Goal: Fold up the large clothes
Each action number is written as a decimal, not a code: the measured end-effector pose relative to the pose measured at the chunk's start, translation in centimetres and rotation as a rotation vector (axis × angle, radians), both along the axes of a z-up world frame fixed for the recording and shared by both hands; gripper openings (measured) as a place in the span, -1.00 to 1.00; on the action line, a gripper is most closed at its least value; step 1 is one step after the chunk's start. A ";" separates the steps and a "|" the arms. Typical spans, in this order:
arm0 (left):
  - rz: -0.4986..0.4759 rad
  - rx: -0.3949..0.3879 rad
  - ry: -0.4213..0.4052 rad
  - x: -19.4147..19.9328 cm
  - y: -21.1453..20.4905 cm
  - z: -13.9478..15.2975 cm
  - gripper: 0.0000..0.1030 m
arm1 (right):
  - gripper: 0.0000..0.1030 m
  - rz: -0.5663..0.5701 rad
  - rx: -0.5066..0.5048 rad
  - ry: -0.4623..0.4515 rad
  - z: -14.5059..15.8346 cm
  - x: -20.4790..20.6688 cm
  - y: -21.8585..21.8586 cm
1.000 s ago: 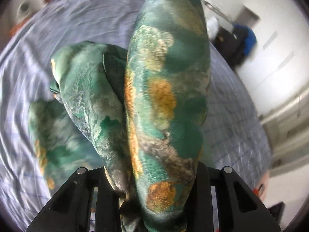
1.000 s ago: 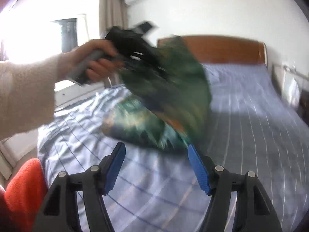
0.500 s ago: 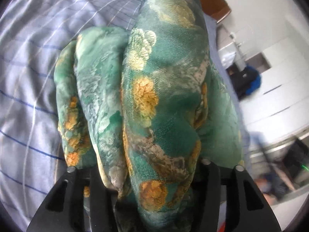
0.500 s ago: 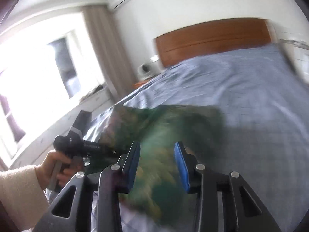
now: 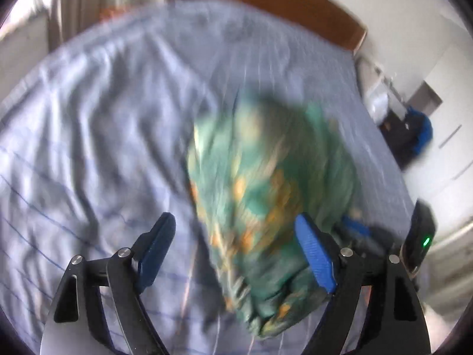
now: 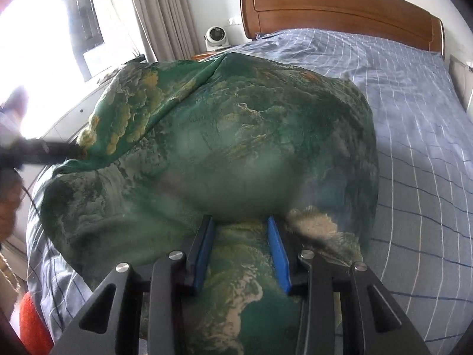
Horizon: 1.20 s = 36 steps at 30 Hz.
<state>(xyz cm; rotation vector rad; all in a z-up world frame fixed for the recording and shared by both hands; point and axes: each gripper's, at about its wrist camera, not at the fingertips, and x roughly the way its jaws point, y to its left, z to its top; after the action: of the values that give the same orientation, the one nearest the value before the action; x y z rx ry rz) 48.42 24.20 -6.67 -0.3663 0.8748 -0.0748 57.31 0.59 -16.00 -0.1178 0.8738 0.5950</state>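
A large green garment (image 6: 236,136) with gold and orange print billows over the blue checked bed (image 6: 419,153). My right gripper (image 6: 241,254) is shut on a bunched fold of it, the cloth pinched between its blue pads (image 6: 204,251). In the left wrist view the garment (image 5: 266,183) is blurred and hangs ahead of my left gripper (image 5: 236,251). Its jaws are opening wide. The cloth brushes past the right-hand pad (image 5: 314,254) but is not pinched. The right gripper's black body (image 5: 422,236) shows at that view's right edge. The left gripper (image 6: 38,151) appears blurred at the garment's left corner.
A wooden headboard (image 6: 340,9) closes the far end of the bed. A small white fan (image 6: 215,37) stands on a bedside stand beside curtains and a bright window. An orange object (image 6: 32,322) sits low left. A dark bag with blue (image 5: 414,136) lies beyond the bed's right side.
My left gripper, which had the bunched garment in its jaws, has spread and let it go. My right gripper swung in and shut on the cloth, which now spreads out above the bed.
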 end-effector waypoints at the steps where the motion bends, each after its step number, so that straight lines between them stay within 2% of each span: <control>1: -0.004 0.022 -0.045 0.1 -0.4 1.3 0.63 | -0.25 -0.004 -0.008 -0.003 0.2 0.1 0.0; 3: -0.049 0.075 -0.142 -0.5 -2.6 3.5 0.63 | -0.24 -0.009 -0.018 -0.012 -0.5 0.1 0.7; 5: -0.106 0.141 -0.220 0.9 -5.8 4.5 0.68 | -0.24 -0.019 -0.025 -0.022 -1.1 -1.2 1.1; 6: -0.119 0.161 -0.229 0.8 -6.2 4.0 0.71 | -0.24 -0.025 -0.024 -0.024 -1.0 -1.5 1.2; 7: -0.113 0.188 -0.218 2.4 -6.5 3.1 0.76 | -0.24 -0.027 -0.024 -0.024 -1.0 -1.6 1.2; 9: -0.030 0.229 -0.133 6.0 -5.6 -0.6 0.75 | -0.24 -0.024 -0.025 -0.023 -1.0 -2.1 1.1; 10: 0.033 0.212 -0.072 7.5 -4.1 -3.1 0.68 | -0.24 -0.020 -0.022 -0.019 -0.9 -2.1 1.0; 12: 0.129 0.170 -0.003 8.3 -1.2 -7.4 0.68 | -0.25 -0.015 -0.010 -0.014 -0.4 -2.2 0.5; 13: 0.181 0.149 0.014 8.1 0.2 -9.3 0.85 | -0.25 -0.005 0.017 -0.005 0.3 -2.3 0.0; 15: 0.226 0.005 0.027 7.5 2.4 -12.2 0.92 | -0.25 -0.016 0.090 0.004 1.7 -2.4 -1.2; 17: 0.231 -0.123 0.018 6.8 3.9 -13.3 0.94 | -0.24 -0.067 0.168 -0.011 3.1 -2.6 -2.3; 19: 0.218 -0.126 0.014 6.8 3.6 -13.4 0.94 | -0.24 -0.068 0.230 0.002 2.9 -2.5 -2.1; 21: 0.200 -0.106 0.005 6.8 3.1 -13.6 0.94 | -0.22 -0.074 0.160 0.024 0.4 -2.1 -0.6; 22: 0.196 -0.093 0.006 6.7 2.9 -13.8 0.95 | -0.22 -0.087 0.100 0.009 -1.3 -2.2 0.3; 24: 0.193 -0.098 0.007 6.9 2.9 -14.1 0.97 | -0.22 -0.101 0.089 -0.053 -2.7 -2.9 0.6; 28: 0.189 -0.105 0.039 7.4 3.0 -14.1 0.99 | -0.22 -0.113 0.116 -0.068 -2.8 -3.3 0.3; 32: 0.204 -0.047 0.067 7.4 2.4 -12.8 0.99 | -0.21 -0.095 0.064 -0.093 -1.9 -3.3 0.6; 34: 0.222 -0.040 0.070 6.9 2.3 -10.9 0.99 | 0.12 -0.105 0.028 -0.125 0.3 -4.7 0.4; 35: 0.228 -0.047 0.070 6.5 2.3 -9.8 0.99 | 0.50 -0.110 0.027 -0.131 1.1 -5.3 0.1; 36: 0.229 -0.059 0.067 6.1 2.3 -8.9 0.99 | 0.74 -0.115 0.045 -0.142 2.4 -6.1 -0.7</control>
<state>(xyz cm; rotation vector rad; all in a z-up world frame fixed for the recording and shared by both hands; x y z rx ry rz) 54.56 26.50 -15.61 -0.5249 0.8929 0.1244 51.17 -0.08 -13.61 -0.0671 0.7241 0.4924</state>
